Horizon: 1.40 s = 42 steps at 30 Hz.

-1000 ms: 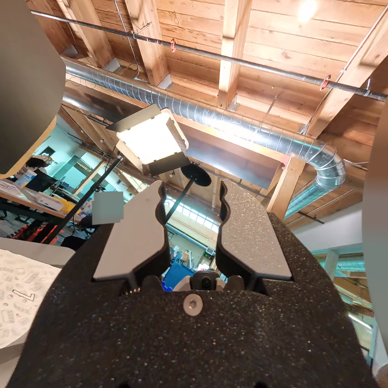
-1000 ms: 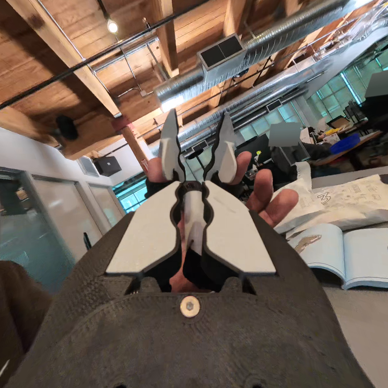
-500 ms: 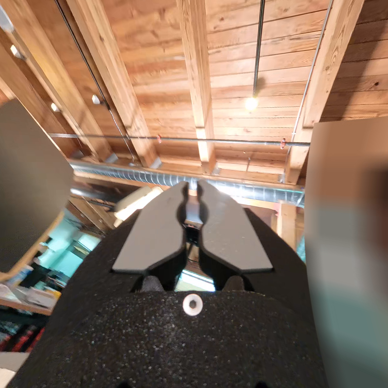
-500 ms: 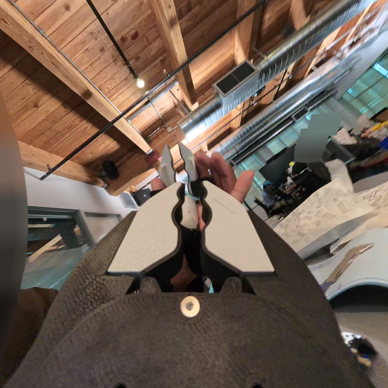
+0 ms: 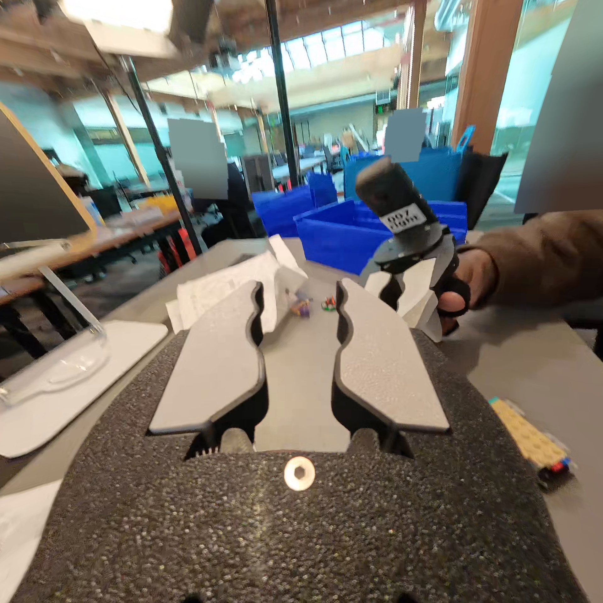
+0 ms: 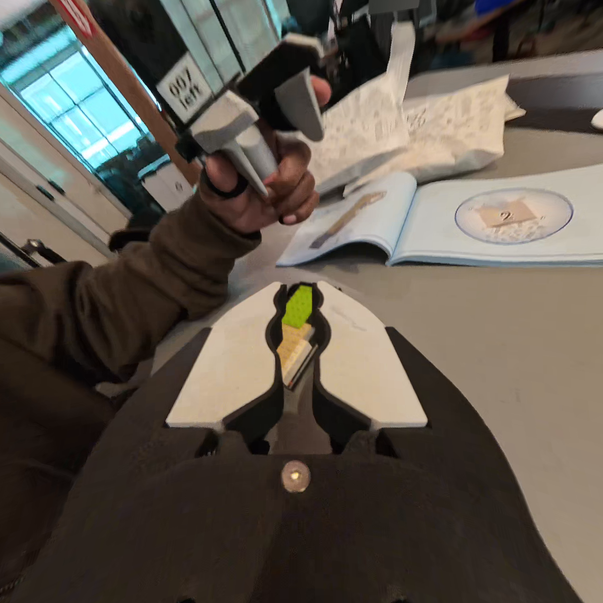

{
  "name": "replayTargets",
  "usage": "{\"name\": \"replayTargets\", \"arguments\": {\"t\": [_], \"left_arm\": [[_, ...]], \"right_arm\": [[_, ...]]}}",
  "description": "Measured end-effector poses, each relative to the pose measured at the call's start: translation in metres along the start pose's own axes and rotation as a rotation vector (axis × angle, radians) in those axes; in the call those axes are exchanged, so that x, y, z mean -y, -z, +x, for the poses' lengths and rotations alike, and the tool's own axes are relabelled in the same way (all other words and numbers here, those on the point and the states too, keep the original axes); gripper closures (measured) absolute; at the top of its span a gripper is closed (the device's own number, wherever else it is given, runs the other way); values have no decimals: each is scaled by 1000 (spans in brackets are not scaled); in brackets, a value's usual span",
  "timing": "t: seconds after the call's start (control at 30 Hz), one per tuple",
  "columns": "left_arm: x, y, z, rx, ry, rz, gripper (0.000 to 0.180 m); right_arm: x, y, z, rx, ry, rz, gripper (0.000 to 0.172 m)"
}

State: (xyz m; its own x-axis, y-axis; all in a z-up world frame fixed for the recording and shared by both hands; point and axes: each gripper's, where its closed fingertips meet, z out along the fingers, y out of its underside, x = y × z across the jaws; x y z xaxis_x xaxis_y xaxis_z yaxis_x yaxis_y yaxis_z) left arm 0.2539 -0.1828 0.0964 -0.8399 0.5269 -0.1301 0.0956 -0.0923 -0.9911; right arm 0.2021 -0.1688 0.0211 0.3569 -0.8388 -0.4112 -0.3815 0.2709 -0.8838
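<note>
A smooth grey table (image 5: 509, 365) fills both views, matte and flat, with bare room on its near side in the right wrist view. At its far edge in the left wrist view stand hard blue plastic bins (image 5: 329, 228), square-walled. A crumpled white printed bag (image 6: 424, 130) slumps beyond an open booklet (image 6: 456, 228) of glossy pale-blue pages, whose spine arches off the table. A white flat stand base (image 5: 65, 375) with a clear curved foot lies at the left. The left gripper (image 5: 298, 293), rough black foam with pale grainy wavy-edged fingers (image 5: 222, 352), hangs with jaws wide apart and nothing between them but open table; two small coloured brick bits (image 5: 303, 308) lie ahead of its tips, apart from them. The right gripper (image 6: 298, 290) has its jaws nearly closed around a long studded brick build (image 6: 298, 310), lime green at the tip and tan behind, its pads pressing its sides. A similar tan studded plate (image 5: 528, 440) lies flat near the table's right edge.
</note>
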Motion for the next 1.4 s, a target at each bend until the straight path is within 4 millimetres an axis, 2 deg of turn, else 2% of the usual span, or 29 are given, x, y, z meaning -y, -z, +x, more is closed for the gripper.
{"name": "replayTargets", "arguments": {"t": [0.13, 0.23, 0.33, 0.4, 0.5, 0.63, 0.7, 0.9, 1.03, 1.27, 1.4], "left_arm": [[-24, 0, 5, -10, 64, -114, 131], [-38, 10, 5, 17, 97, -220, 128], [-58, 25, 9, -12, 166, -357, 125], [-72, 34, 13, -49, 228, -454, 124], [-94, 45, 29, -120, 308, -612, 125], [-115, 49, 51, -188, 343, -773, 125], [-122, 50, 55, -192, 336, -823, 124], [-137, 54, 57, -184, 307, -907, 123], [-148, 53, 62, -201, 297, -956, 129], [-148, 42, 64, -225, 294, -920, 132], [-148, 30, 65, -235, 294, -884, 134]], "right_arm": [[-29, -20, 12, -27, 84, -204, 148], [-44, -26, 15, 2, 183, -288, 142], [-49, -21, 7, 78, 231, -313, 138], [-55, -15, 9, 70, 309, -339, 137], [-64, -9, 11, 78, 373, -389, 131], [-71, -8, 5, 125, 391, -423, 125], [-73, -8, 3, 140, 393, -434, 123], [-83, -7, -3, 165, 435, -486, 123], [-92, -6, -5, 170, 471, -532, 125], [-106, 1, -22, 252, 478, -586, 150], [-111, 7, -31, 305, 482, -603, 152]]}}
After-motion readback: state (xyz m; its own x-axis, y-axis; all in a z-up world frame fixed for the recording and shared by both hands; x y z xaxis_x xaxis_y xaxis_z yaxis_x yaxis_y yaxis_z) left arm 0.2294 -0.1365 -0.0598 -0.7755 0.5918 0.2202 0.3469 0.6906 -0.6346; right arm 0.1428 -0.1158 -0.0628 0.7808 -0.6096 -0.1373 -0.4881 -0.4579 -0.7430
